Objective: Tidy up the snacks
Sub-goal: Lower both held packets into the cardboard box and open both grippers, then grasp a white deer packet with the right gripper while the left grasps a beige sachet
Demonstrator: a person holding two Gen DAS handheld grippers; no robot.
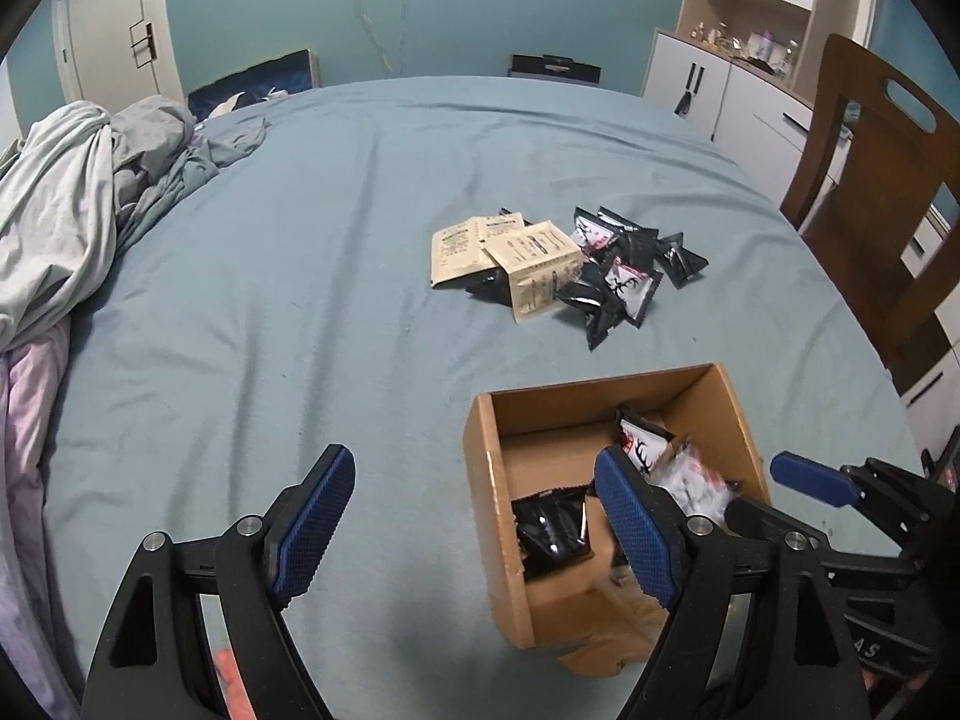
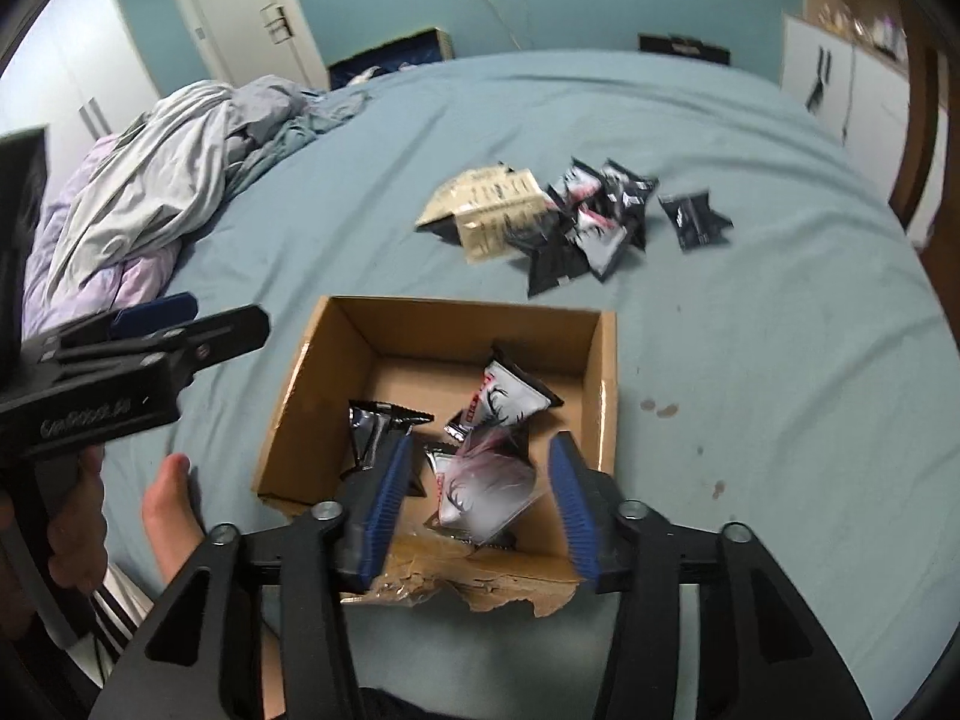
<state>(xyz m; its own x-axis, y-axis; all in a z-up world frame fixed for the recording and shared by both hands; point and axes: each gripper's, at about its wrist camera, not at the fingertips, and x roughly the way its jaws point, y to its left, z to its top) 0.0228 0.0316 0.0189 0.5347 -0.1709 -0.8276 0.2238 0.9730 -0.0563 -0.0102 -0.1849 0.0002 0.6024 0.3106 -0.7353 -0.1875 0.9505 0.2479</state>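
Both tools over the cardboard box on the bed, neither one gripping.

I see the left tool [image 1: 474, 510] spread wide, nothing between its pads; one finger hangs over the bed sheet [image 1: 300, 276], the other over the box [image 1: 498, 480]. Right tool [image 2: 480, 480] sits about half open above the box's near, torn edge; a blurred white-and-black snack packet [image 2: 486, 498] lies between its fingers, pads not pressing on it, so not gripped. Box [image 2: 300, 396] also has a black packet [image 2: 375, 426] on its left side and a white deer-print packet [image 2: 504, 396] toward the back. Unsorted pile further up the bed: beige packets [image 1: 510, 255] touching and overlapping a cluster of black packets [image 1: 624, 276]. Crumpled bedding [image 1: 78, 210] at the far left.
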